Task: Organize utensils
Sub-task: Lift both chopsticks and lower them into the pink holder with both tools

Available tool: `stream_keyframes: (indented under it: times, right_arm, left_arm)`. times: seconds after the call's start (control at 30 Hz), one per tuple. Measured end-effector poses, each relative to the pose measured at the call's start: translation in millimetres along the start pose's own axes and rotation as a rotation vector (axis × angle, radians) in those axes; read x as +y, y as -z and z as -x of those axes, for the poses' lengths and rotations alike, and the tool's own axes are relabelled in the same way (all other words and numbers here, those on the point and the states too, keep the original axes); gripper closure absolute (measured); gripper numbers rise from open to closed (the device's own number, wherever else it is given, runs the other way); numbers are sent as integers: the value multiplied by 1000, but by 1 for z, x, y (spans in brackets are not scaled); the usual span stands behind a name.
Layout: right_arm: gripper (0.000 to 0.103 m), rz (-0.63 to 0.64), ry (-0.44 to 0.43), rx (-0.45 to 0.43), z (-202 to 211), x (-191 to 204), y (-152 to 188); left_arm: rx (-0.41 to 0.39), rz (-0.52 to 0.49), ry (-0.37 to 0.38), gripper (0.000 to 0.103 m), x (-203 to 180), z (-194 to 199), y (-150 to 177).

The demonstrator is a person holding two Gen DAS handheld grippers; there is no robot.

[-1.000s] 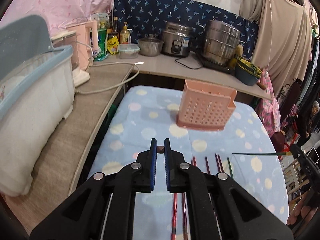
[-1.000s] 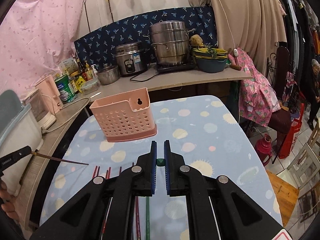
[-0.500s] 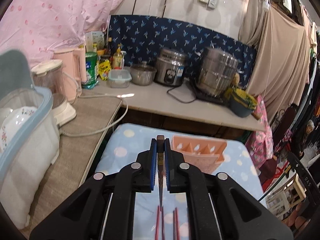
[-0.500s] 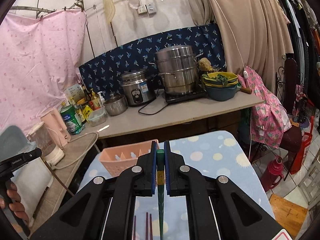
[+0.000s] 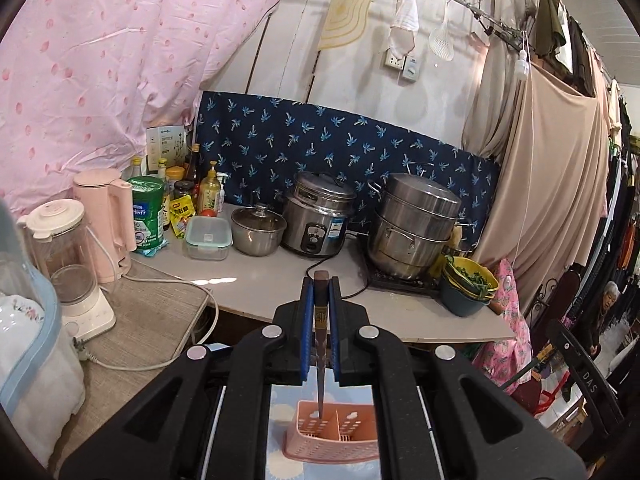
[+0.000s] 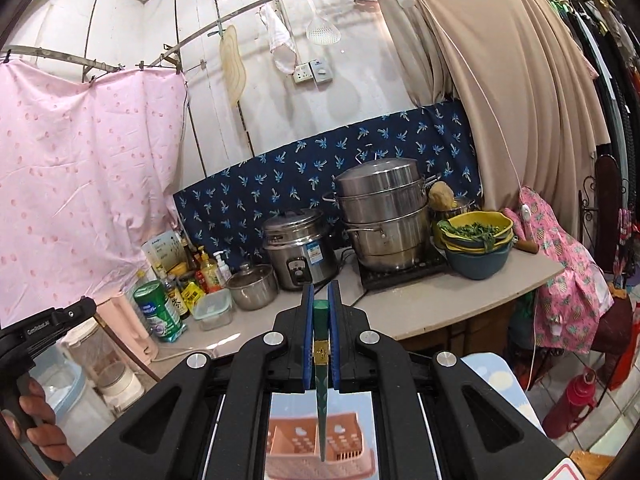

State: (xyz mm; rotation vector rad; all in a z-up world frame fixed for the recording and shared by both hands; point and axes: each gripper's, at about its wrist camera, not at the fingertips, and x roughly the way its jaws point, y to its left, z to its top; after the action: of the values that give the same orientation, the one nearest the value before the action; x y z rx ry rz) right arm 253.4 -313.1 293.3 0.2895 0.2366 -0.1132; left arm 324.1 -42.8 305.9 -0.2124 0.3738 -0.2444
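Nearest the left wrist camera, the left gripper (image 5: pixel 320 292) is clenched on a dark brown chopstick (image 5: pixel 320 344) held upright, its tip hanging over the left compartment of the pink perforated utensil basket (image 5: pixel 332 440) on the dotted tablecloth (image 5: pixel 280 456). The right gripper (image 6: pixel 320 300) is clenched on a green chopstick (image 6: pixel 321 380), likewise upright, tip above the same basket (image 6: pixel 320 456) (which compartment cannot be told). The black gripper frames mask most of the table on both sides. Beyond the table edge runs a grey counter (image 5: pixel 260 284) carrying a blender (image 5: pixel 68 264) and pink kettle (image 5: pixel 108 220) at left, a lidded container (image 5: pixel 208 238), a small pot (image 5: pixel 258 230), a rice cooker (image 5: pixel 320 216) and a stacked steamer (image 5: pixel 412 224) at right. Farthest, a blue patterned cloth (image 5: pixel 340 148) lines the wall.
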Motion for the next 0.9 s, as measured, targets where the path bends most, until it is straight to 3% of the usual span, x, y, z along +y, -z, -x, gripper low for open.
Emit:
stream_keyframes:
  times: [0.37, 0.63, 0.7, 0.8, 0.9]
  right_arm:
    - [96, -25, 31, 137, -63, -22, 59]
    - [96, -15, 47, 202, -72, -28, 90]
    - [90, -6, 59, 194, -67, -27, 93]
    - [88, -3, 62, 185, -57, -26, 92]
    - [80, -1, 67, 163, -42, -26, 89]
  left_arm:
    - [124, -18, -31, 96, 8, -57, 50]
    - [185, -18, -55, 96, 18, -72, 79]
    - [187, -14, -54, 96, 20, -71, 81]
    - [188, -19, -62, 91, 23, -65, 84]
    - [183, -20, -70, 80, 26, -56, 86]
